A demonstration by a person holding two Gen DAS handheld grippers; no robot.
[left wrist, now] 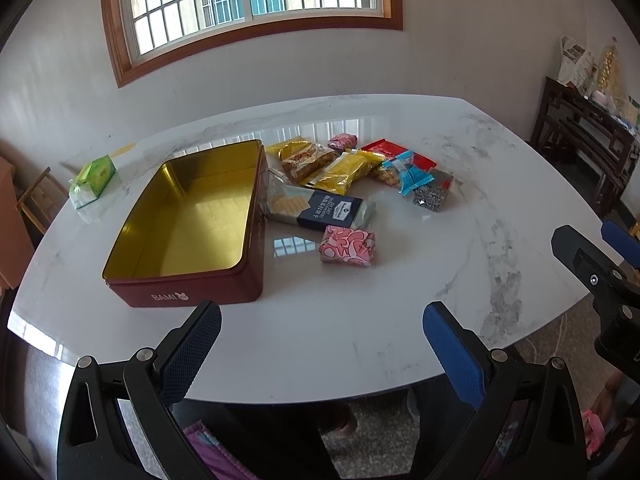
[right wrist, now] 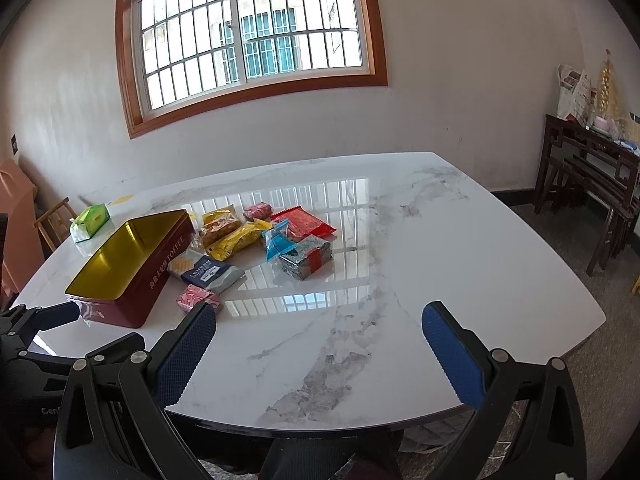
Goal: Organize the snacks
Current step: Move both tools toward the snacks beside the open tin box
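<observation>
On the marble table (left wrist: 360, 340), far left: green tissue pack (left wrist: 93, 179). Next, open red tin (left wrist: 188, 224), gold inside, nothing in it. Snack pile (left wrist: 352, 172) just right of the tin, pink packet (left wrist: 347, 246) nearest. Left claw (left wrist: 322, 344) and right claw (right wrist: 320, 344) both spread wide, holding nothing, hovering over the near edge.

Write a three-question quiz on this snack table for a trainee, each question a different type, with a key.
1. True or false: the red tin already holds snacks.
2. Which snack lies nearest the left gripper? A) pink packet B) red packet C) silver packet
3. Fill in: both the left gripper and the right gripper are ____.

Key: 1. False, its gold inside is bare. 2. A. 3. open.
</observation>
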